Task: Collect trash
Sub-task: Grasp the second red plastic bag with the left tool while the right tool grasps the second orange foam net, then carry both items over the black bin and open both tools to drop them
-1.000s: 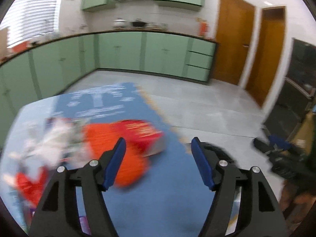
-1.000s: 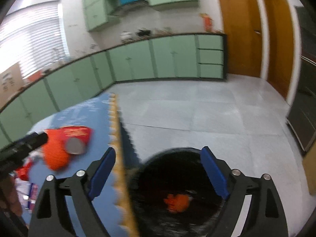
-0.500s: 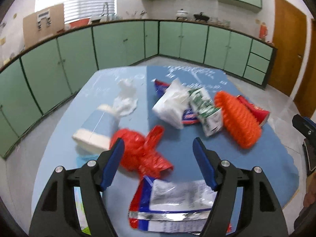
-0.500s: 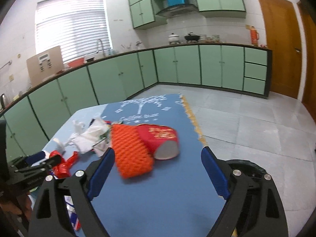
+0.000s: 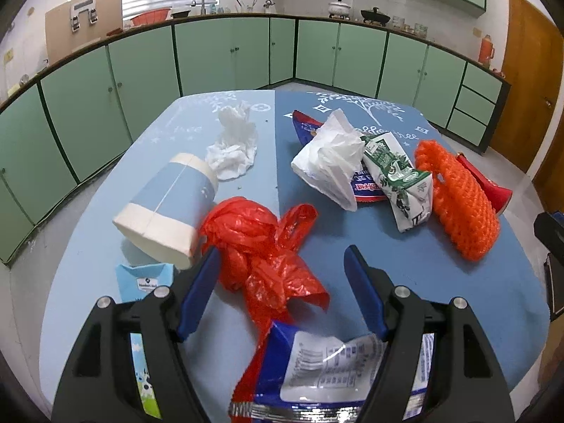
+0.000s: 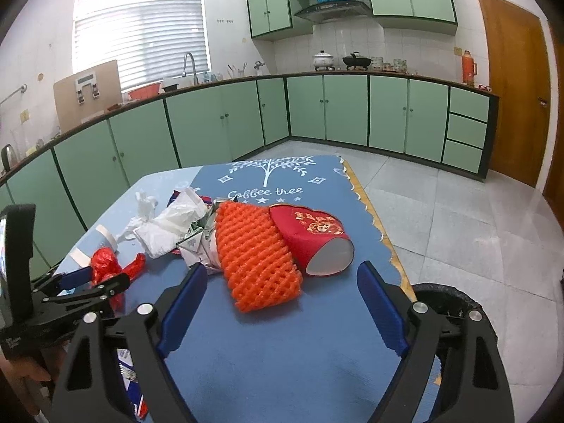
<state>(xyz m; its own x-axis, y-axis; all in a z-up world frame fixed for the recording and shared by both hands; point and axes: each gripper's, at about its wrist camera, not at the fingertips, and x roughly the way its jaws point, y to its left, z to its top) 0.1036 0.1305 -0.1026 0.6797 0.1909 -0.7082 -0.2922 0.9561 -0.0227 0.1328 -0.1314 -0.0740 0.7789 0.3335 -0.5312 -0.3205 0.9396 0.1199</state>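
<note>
Item: red plastic bag [image 5: 262, 250], mid-tabletop. Our left tongs [image 5: 282, 294], swung back from the bin [image 6: 454, 303], now straddle it wide open, empty; right tongs [image 6: 282, 308] likewise open, empty.

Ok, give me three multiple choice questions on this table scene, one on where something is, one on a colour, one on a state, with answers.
1. Where does the orange foam net lie?
A. against the red paper cup
B. in the bin
C. on the floor

2. What colour is the crumpled plastic bag between the left tool's fingers?
A. green
B. red
C. black

3. How is the right tool?
A. shut on the cup
B. shut on nothing
C. open

Answers: A, the net touches the cup's side; B, it shows bright red; C, its fingers stand wide apart, holding nothing.
</note>
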